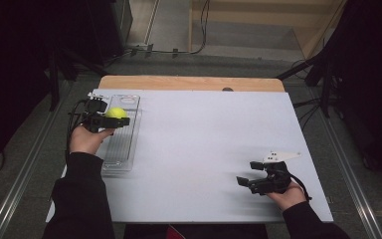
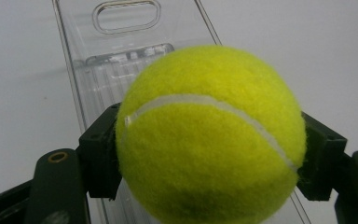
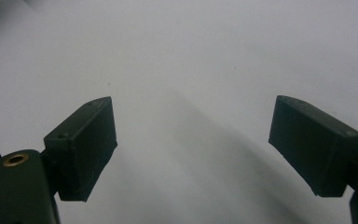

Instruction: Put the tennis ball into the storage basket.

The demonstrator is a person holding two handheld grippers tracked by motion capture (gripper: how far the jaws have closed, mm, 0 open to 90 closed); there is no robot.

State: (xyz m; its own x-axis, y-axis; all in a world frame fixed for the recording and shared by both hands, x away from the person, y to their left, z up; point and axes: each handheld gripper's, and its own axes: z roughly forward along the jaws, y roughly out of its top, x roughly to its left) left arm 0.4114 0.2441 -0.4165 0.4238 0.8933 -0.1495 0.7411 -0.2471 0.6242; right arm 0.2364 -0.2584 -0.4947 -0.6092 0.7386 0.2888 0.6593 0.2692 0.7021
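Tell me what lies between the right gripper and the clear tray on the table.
Nothing: in the high view the stretch of white table top between the right gripper and the clear tray is bare. The tennis ball sits in the left gripper over the tray.

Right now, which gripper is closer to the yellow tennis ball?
The left. The left gripper is clamped on the tennis ball, holding it over the clear tray. The right gripper is far across the table, open with nothing between its jaws.

White table top point(image 1: 204, 149), wooden strip at far edge; clear plastic tray point(image 1: 124, 144) on left side.
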